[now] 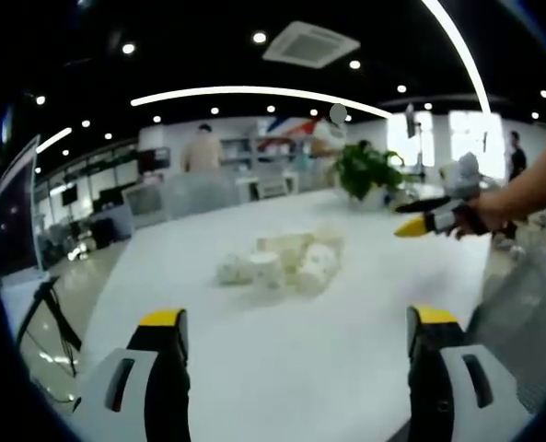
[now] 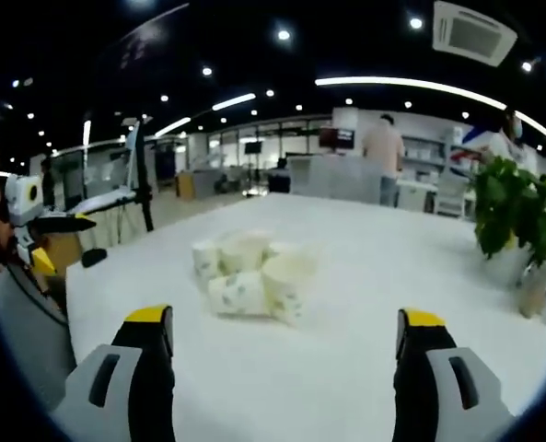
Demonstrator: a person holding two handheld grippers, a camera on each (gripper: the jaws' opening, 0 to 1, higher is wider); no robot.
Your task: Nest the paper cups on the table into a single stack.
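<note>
Several paper cups [image 2: 249,272] lie clustered on the white table [image 2: 346,368], well ahead of both spread-open pairs of fingers; left gripper [image 1: 296,354] and right gripper [image 2: 286,354] hold nothing.

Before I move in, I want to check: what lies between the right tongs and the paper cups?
Nothing: in the right gripper view, only bare white table lies between the open right tongs and the paper cups.

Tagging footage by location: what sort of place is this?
Probably an open-plan office or showroom: recessed ceiling lights, a ceiling air-conditioning vent, a potted plant on the white table with the paper cups.
</note>
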